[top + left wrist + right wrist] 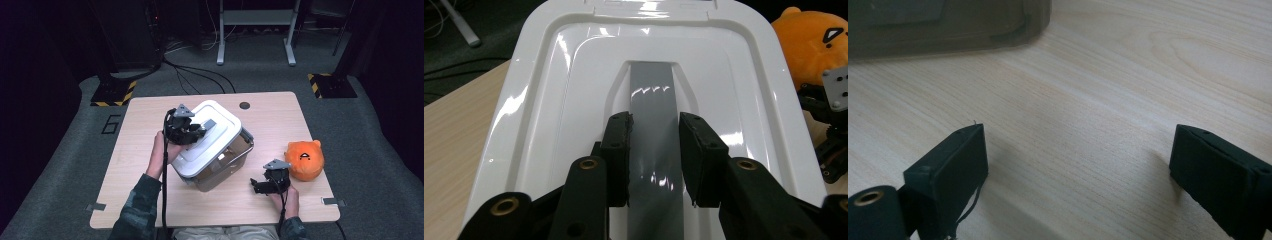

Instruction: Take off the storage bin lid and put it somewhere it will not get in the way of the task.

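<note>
A clear storage box (220, 174) with a white lid (215, 142) stands tilted at the table's middle. My left gripper (199, 131) rests on top of the lid, and in the left gripper view it (654, 125) has one jaw on each side of the lid's grey handle strip (651, 85), pressed against its edges. The lid (549, 100) sits askew, raised toward the left hand. My right gripper (257, 186) hovers low over the table in front of the box, pointing left. Its jaws stand wide apart over bare wood (1078, 160) with nothing between them.
An orange plush toy (304, 159) lies at the table's right edge, just beyond the right gripper. The box's grey side latch (244, 147) sticks out toward the toy. The box's lower wall (938, 25) looms ahead in the right gripper view. Cables and stands sit on the floor beyond.
</note>
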A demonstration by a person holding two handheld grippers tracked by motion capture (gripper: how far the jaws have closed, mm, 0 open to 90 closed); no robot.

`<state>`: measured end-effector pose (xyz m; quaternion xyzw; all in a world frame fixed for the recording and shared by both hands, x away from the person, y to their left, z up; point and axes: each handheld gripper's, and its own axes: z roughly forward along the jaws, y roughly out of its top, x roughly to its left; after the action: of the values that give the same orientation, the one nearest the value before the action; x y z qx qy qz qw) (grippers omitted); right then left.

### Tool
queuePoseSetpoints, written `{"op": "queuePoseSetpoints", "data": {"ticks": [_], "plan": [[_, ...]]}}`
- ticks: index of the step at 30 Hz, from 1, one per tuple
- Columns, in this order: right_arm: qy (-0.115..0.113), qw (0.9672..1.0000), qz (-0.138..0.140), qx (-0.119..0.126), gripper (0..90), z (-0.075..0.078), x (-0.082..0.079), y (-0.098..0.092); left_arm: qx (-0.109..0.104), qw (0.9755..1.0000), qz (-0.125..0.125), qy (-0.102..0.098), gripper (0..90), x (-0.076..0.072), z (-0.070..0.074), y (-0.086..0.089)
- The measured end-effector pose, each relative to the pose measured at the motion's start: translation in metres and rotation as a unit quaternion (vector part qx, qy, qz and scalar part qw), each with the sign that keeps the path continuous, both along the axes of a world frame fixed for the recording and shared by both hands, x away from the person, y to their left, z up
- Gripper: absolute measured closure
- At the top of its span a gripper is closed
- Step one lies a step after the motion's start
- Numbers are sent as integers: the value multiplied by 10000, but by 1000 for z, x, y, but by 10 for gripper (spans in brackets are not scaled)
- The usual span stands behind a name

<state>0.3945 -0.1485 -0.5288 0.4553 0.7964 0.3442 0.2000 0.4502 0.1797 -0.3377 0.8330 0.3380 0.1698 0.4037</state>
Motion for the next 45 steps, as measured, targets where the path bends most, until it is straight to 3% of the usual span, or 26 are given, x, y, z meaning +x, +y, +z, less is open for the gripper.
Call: {"op": "queuePoseSetpoints", "data": {"ticks": [26,40,45], "plan": [[16,10000,-21,10,78,0,0,0,-83,9975,694,58,664,6,-1,65],[14,10000,-1,-2,78,0,0,0,-205,9924,1205,138,664,4,-10,108],[12,10000,-1,-2,78,0,0,0,-251,9887,1469,155,664,4,-14,126]]}}
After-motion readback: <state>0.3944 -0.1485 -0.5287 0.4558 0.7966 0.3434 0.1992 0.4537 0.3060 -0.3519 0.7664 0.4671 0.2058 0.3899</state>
